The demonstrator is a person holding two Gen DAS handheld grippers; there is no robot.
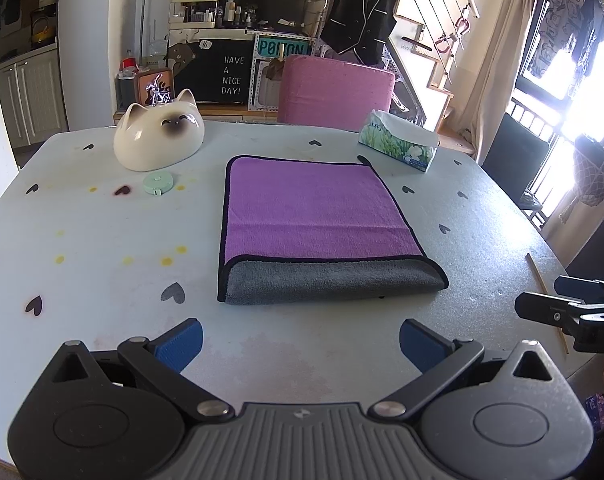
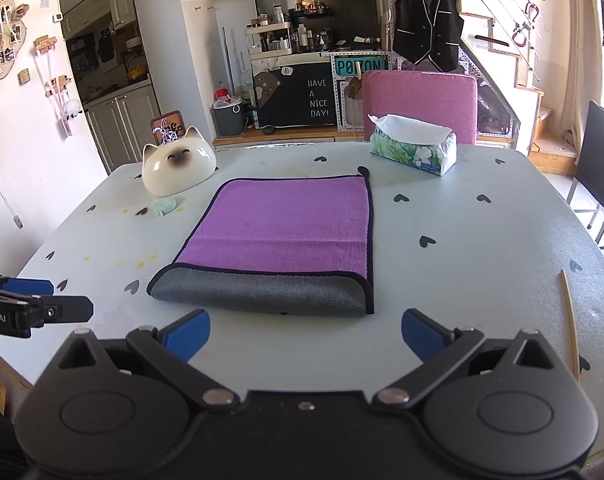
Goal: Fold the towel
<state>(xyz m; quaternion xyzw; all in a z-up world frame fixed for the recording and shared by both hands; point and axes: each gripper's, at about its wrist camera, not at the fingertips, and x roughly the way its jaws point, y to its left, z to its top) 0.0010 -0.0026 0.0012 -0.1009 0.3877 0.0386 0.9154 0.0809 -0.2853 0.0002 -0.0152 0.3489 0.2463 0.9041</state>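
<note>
A purple towel (image 1: pixel 314 208) with a grey underside and black trim lies folded on the pale table (image 1: pixel 101 280); its grey fold faces me. It also shows in the right wrist view (image 2: pixel 285 224). My left gripper (image 1: pixel 301 342) is open and empty, hovering short of the towel's near edge. My right gripper (image 2: pixel 306 336) is open and empty, also just short of the near edge. The right gripper shows at the right edge of the left wrist view (image 1: pixel 574 308), and the left gripper at the left edge of the right wrist view (image 2: pixel 33 304).
A white cat-shaped ceramic (image 1: pixel 157 136) and a green round tape measure (image 1: pixel 159 182) sit back left. A tissue box (image 1: pixel 400 142) stands back right. A wooden stick (image 2: pixel 570 320) lies near the right edge. A pink chair (image 1: pixel 336 86) stands behind the table.
</note>
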